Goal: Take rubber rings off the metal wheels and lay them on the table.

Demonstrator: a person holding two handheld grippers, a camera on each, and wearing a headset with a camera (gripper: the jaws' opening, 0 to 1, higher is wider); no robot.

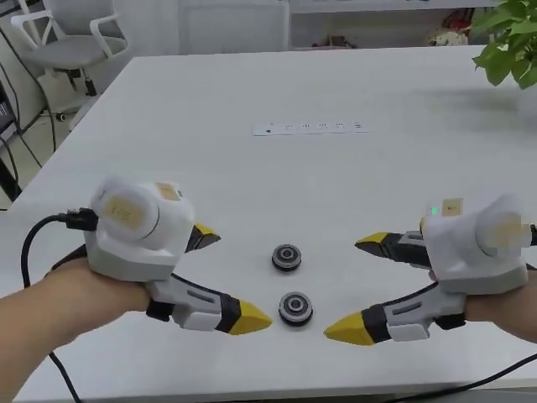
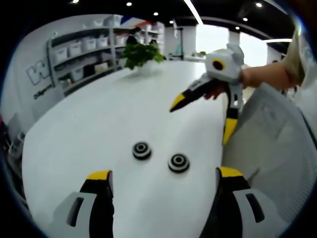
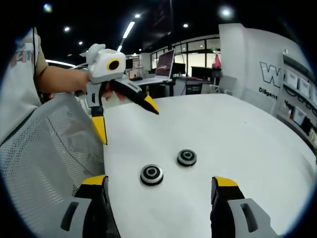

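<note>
Two small metal wheels with black rubber rings lie flat on the white table, one farther (image 1: pixel 286 258) and one nearer (image 1: pixel 295 308). My left gripper (image 1: pixel 229 277) is open to their left and my right gripper (image 1: pixel 357 286) is open to their right, tips facing each other. In the left gripper view the wheels (image 2: pixel 141 150) (image 2: pixel 178 162) lie ahead of the open left gripper (image 2: pixel 163 179), with the right gripper (image 2: pixel 200 121) beyond. In the right gripper view the wheels (image 3: pixel 151 174) (image 3: pixel 186 157) lie just ahead of the open right gripper (image 3: pixel 159 187); the left gripper (image 3: pixel 126 124) is opposite.
A white power strip (image 1: pixel 309 128) lies farther back at the table's middle. A green plant (image 1: pixel 510 42) stands at the far right corner. An office chair (image 1: pixel 71 42) is beyond the far left edge. A black cable (image 1: pixel 38 243) trails from the left gripper.
</note>
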